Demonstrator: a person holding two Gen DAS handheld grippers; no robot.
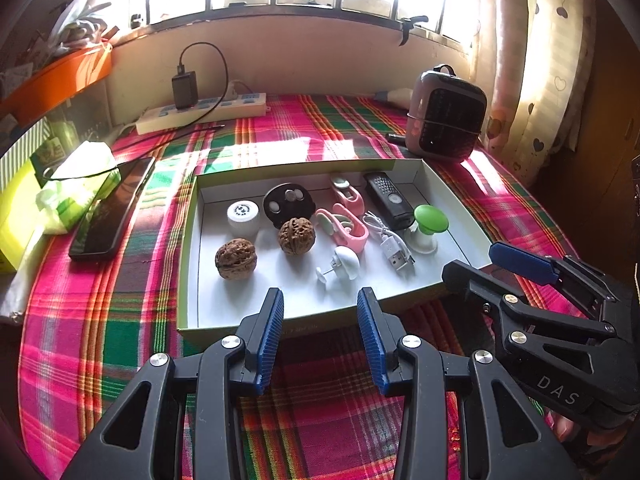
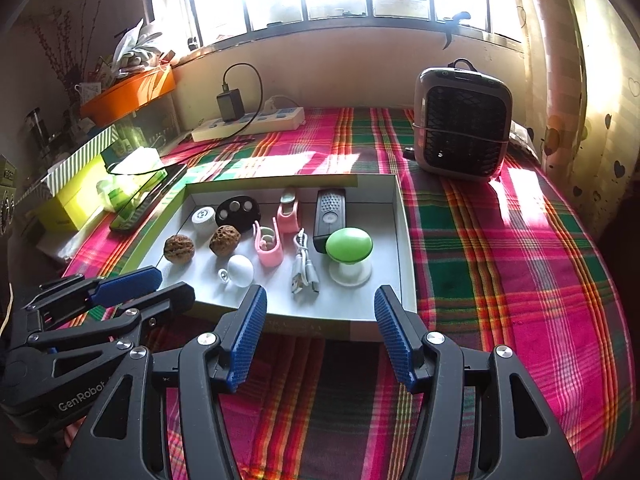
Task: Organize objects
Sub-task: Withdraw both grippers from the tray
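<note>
Your left wrist camera looks forward and down over the near edge of the shallow box, close in, facing the window. Your right wrist camera sits just to its right, aimed likewise. Both views share the box, the plaid cloth and the heater.

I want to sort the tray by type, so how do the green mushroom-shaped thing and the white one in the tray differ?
The green mushroom stands upright on its white base, near the tray's right wall; the white mushroom lies tipped on its side, nearer the middle front. The green one looks clearly bigger. Its cap is bright green, while the other's is plain white. Both have a rounded cap on a stem with a flat foot.
</note>
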